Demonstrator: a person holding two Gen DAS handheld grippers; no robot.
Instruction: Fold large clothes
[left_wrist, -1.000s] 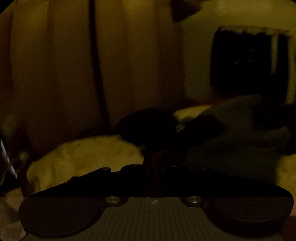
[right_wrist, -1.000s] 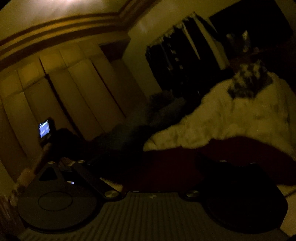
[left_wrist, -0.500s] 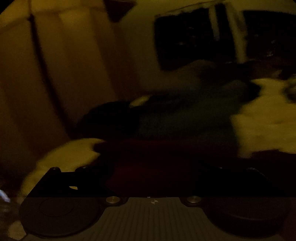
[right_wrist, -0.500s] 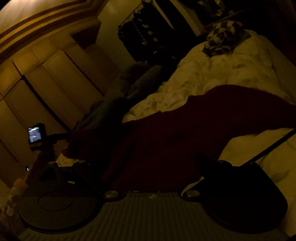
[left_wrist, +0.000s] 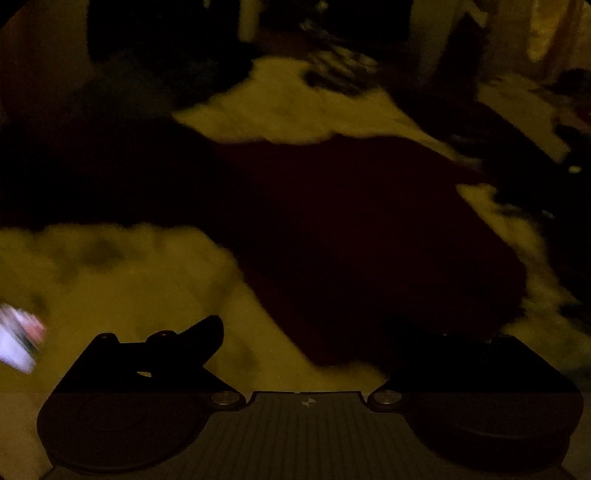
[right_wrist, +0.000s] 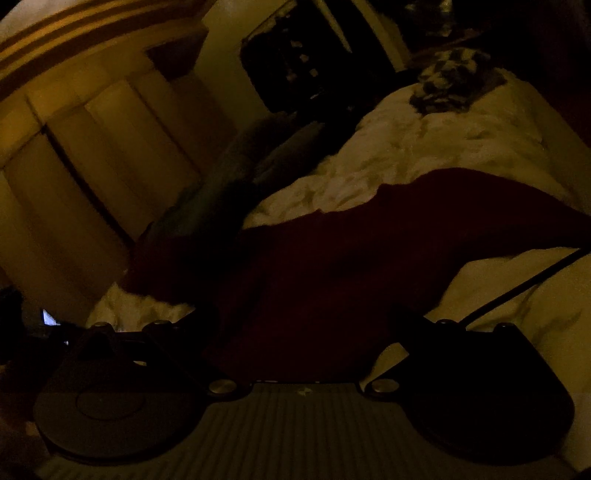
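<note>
The room is very dim. A large dark red garment (left_wrist: 351, 236) lies spread on a bed with pale rumpled bedding (left_wrist: 122, 280). It also shows in the right wrist view (right_wrist: 354, 266), running across the bed. My left gripper (left_wrist: 306, 332) is open just above the garment's near edge, with nothing between its fingers. My right gripper (right_wrist: 299, 325) is open low over the garment's near part, fingers wide apart; whether cloth lies between them is too dark to tell.
A dark teal heap of cloth (right_wrist: 229, 173) lies at the bed's far left side by pale wardrobe doors (right_wrist: 110, 155). A checked black-and-white cloth (right_wrist: 447, 77) sits at the far end. A thin dark cable (right_wrist: 524, 284) crosses the bedding at right. A lit phone screen (right_wrist: 50, 317) glows at left.
The left view has swung from the wardrobe down and right onto the bed and the red garment. The right view has tilted a little; the red garment now reaches nearer the gripper.
</note>
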